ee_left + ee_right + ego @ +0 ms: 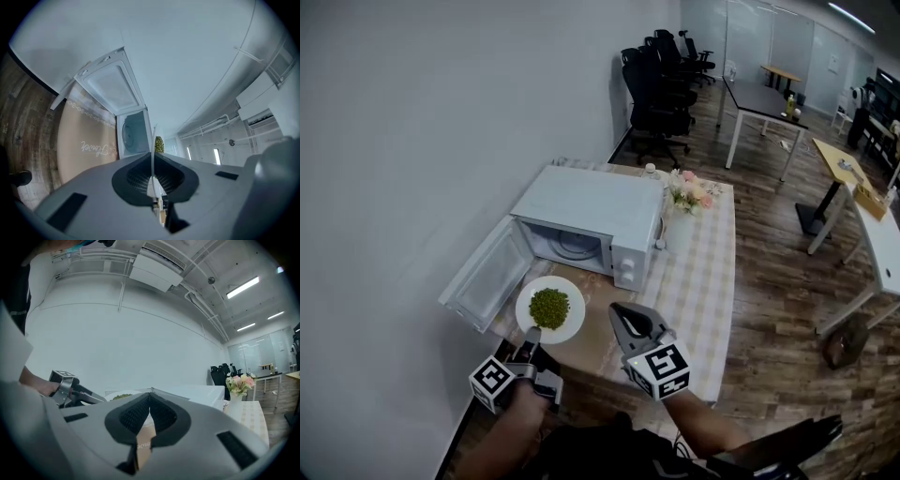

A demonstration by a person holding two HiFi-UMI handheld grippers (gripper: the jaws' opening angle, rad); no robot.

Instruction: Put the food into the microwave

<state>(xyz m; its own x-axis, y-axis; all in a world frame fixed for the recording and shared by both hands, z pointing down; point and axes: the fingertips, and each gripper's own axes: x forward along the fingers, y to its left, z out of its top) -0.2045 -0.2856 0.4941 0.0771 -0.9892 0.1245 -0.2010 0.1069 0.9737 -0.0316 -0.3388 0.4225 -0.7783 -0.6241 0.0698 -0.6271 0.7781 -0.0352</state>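
Closest to the head camera are the person's two forearms, each carrying a gripper with a marker cube. Left gripper [532,335] has its jaws pinched on the near rim of a round white plate [570,325], whose edge shows as a thin white line between the pads in the left gripper view [153,157]. A heap of green food [548,307] sits at the plate's centre. The plate is outside the white microwave [591,204], directly before its open cavity [569,246], over a tan mat [592,349]. The microwave's door [486,277] swings out leftward toward the white wall [412,141]; the plate's left rim lies near the door's inner face. Right gripper [618,310] sits just right of the plate, jaws pressed together on nothing [150,395]. A checked tablecloth [705,274] spreads open to the right.
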